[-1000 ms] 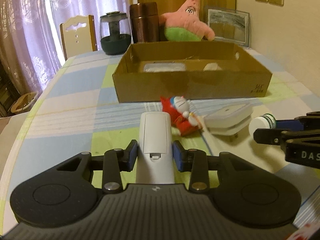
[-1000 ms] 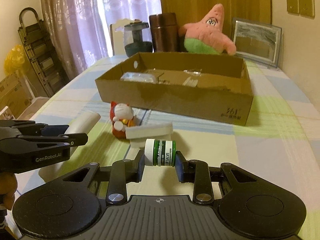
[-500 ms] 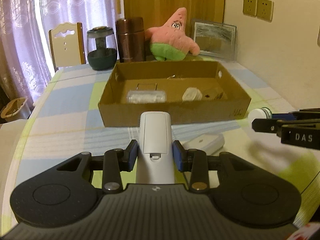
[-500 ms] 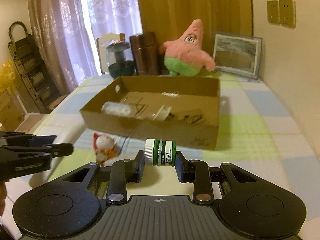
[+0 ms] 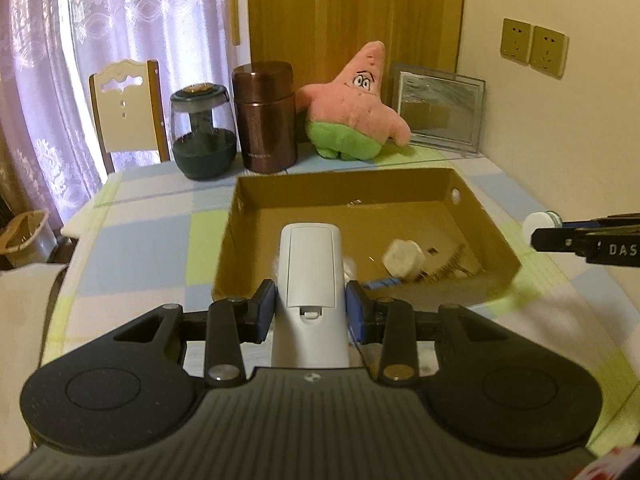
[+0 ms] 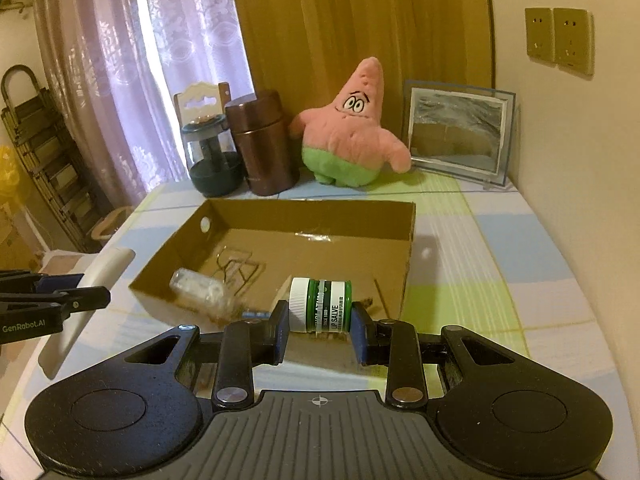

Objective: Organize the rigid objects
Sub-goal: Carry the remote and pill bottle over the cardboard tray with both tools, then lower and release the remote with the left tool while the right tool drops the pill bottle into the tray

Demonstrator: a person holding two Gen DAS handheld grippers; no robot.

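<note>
Cardboard box (image 5: 476, 204) walls are best cleared before release, since a white remote (image 5: 311, 276) is clamped in the left tool (image 5: 311, 312) and a lip salve jar (image 6: 320, 305) in the right tool (image 6: 320, 330).

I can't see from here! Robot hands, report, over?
Left gripper shut on white remote. Right gripper shut on green jar. Cardboard box ahead, nothing blocking.

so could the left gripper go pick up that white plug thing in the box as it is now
Probably not yet. The left gripper is shut on the white remote, so its jaws are full. The white plug lies uncovered in the open-topped cardboard box; nothing else blocks it.
</note>
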